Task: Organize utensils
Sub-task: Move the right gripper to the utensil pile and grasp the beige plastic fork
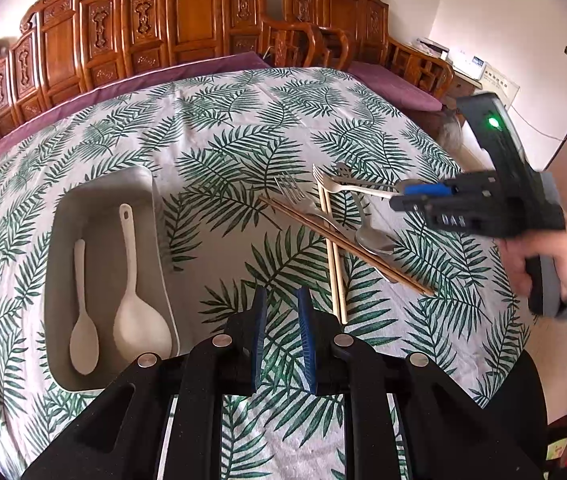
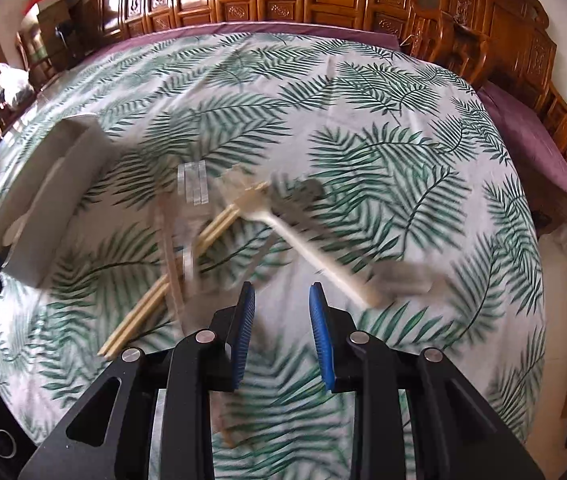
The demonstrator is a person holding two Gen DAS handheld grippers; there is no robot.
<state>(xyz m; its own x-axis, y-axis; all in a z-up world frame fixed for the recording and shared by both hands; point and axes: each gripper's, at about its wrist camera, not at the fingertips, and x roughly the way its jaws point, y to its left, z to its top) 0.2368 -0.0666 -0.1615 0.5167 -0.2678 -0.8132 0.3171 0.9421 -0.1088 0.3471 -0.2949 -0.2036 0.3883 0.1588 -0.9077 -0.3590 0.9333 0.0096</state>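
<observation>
Left wrist view shows your table under a palm-leaf cloth (image 1: 219, 128), carved wooden chairs (image 1: 187, 12) behind. Forks and chopsticks (image 1: 335, 240) lie piled right of the grey tray (image 1: 103, 184). Your left gripper (image 1: 281, 300) is narrow, empty; your right gripper (image 2: 281, 292) gapes empty, near the cream fork (image 2: 303, 240).

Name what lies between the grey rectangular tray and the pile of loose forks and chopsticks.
Only bare leaf-print tablecloth separates the grey rectangular tray from the pile of forks and chopsticks, clearest in the left wrist view.
</observation>
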